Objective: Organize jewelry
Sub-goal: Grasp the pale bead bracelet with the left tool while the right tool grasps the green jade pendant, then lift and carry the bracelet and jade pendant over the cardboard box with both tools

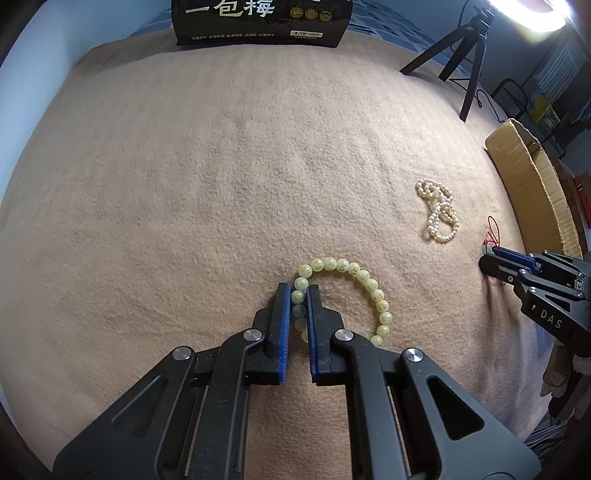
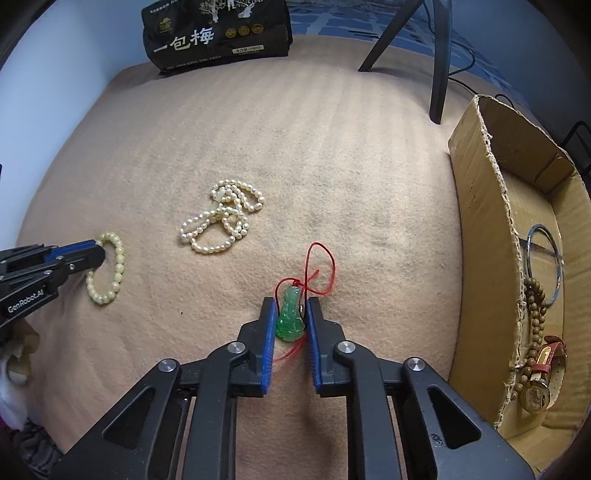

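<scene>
Beige blanket [image 2: 295, 155]: spread under everything; used below as the landmark.
Cardboard box [image 2: 480, 206]: set at the blanket's right edge, open-topped; a metal bangle [image 2: 546, 258], brown wooden beads [image 2: 535, 306] and a red-strapped watch [image 2: 543, 373] are seen inside.
Black snack bag [image 2: 218, 33]: stood at the blanket's far edge.
Left gripper [image 1: 300, 295]: closed onto one side of the pale green bead bracelet [image 1: 354, 273], whose beads are pinched between the blue pads; the rest of the loop lies on the blanket.
Right gripper [image 2: 291, 308]: closed against the green jade pendant [image 2: 290, 321], low on the blanket near the box.
Pearl necklace [image 2: 221, 221]: heaped mid-blanket, untouched, between both grippers.
Red cord [image 2: 321, 266]: looped on the blanket beyond the pendant.
</scene>
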{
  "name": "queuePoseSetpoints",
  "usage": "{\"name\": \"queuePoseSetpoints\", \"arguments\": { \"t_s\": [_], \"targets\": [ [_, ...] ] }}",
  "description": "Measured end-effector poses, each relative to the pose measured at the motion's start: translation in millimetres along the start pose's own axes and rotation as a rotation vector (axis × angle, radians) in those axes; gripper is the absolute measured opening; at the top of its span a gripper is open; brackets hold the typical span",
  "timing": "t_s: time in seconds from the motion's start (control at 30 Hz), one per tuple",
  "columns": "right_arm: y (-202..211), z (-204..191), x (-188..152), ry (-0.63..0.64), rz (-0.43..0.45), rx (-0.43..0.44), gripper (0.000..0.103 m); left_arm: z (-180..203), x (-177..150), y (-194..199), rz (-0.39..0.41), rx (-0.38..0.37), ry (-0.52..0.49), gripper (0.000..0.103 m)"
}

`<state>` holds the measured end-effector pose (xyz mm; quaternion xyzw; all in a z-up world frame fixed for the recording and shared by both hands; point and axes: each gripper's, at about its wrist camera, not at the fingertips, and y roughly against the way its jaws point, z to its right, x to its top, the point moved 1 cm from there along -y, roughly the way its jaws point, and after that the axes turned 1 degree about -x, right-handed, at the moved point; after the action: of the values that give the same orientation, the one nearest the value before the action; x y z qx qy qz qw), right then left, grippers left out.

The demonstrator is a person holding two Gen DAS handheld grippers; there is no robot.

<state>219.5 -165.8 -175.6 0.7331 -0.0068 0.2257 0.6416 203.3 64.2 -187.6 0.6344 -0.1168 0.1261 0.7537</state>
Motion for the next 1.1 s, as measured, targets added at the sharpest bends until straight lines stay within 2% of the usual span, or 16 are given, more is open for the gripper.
{"name": "queuePoseSetpoints", "arguments": {
  "t_s": [0.03,0.07,0.6,1.1],
  "targets": [
    [1.6,-0.3,-0.2,-0.001,0.006,-0.001,0.013,0.4,0.3,1.4,0.003,-0.004,0.001,0.006],
    [3.5,-0.5,-0.4,-0.003,0.010,0.000,0.005,0.6,-0.1,3.0,0.005,-0.008,0.002,0.006],
    [40.6,12.1,-2.2,-0.035,0.113,0.045,0.005,18.5,8.6,37.3,0.083,-0.077,-0.001,0.005],
    [83.5,30.6,-2.9,-0.054,0.214,0.045,0.005,61.1,22.4,86.1,0.191,-0.181,-0.053,0.005]
  ]
}}
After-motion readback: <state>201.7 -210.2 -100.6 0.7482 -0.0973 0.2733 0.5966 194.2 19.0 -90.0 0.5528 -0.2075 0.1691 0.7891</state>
